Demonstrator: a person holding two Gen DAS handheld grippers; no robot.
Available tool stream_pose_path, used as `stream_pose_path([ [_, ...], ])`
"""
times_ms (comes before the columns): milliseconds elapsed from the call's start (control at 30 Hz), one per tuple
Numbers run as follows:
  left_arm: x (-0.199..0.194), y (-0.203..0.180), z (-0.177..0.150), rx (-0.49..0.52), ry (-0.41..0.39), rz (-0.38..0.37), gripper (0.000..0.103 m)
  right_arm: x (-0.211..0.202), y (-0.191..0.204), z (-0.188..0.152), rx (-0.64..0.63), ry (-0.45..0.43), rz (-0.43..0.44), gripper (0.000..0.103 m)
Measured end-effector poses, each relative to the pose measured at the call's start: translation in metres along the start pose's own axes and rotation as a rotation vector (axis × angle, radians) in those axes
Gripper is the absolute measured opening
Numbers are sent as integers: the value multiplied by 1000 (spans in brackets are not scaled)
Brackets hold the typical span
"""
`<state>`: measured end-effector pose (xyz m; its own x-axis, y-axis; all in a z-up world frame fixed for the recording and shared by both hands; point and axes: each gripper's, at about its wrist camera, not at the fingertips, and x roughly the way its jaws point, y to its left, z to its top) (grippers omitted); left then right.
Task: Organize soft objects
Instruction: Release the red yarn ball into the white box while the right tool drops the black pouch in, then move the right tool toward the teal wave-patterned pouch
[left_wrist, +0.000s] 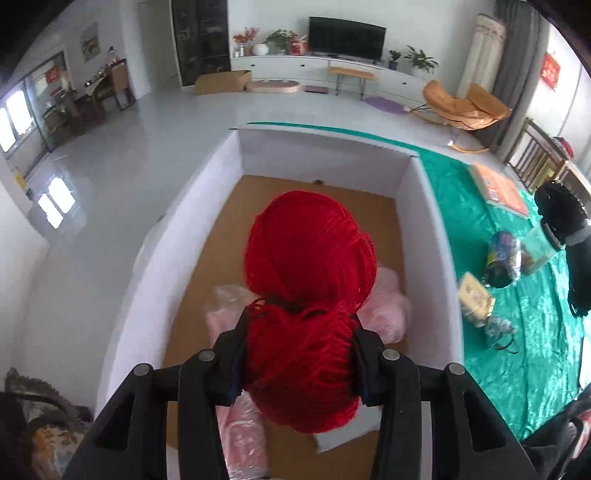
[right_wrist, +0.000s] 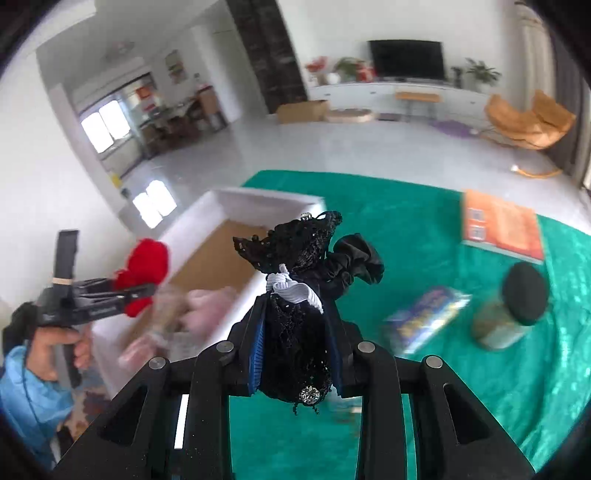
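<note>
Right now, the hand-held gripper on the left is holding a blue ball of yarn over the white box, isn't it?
Not quite: the ball of yarn is red, not blue. The left wrist view shows it clamped in the left hand-held gripper above the white box, which already holds pink packaged items.

The red yarn (left_wrist: 308, 295) hides part of the pink bags (left_wrist: 384, 310). The blue packet (right_wrist: 424, 321) is too blurry to read.
</note>
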<state>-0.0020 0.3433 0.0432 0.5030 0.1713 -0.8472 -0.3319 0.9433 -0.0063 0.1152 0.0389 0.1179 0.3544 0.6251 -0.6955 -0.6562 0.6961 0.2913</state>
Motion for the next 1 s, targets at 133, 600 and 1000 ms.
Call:
stream_pose_path([
  [133,-8,11,-16,-38,-59,55,97,37,62,-7,-2,40,266,80],
  [600,-27,-168,-68,179,-142,-382,98,23,-125,-158,120,23,-531,83],
  [1000,106,-248,-114,228,31,-264,98,3,-187,-227,322,-20,-662,83],
])
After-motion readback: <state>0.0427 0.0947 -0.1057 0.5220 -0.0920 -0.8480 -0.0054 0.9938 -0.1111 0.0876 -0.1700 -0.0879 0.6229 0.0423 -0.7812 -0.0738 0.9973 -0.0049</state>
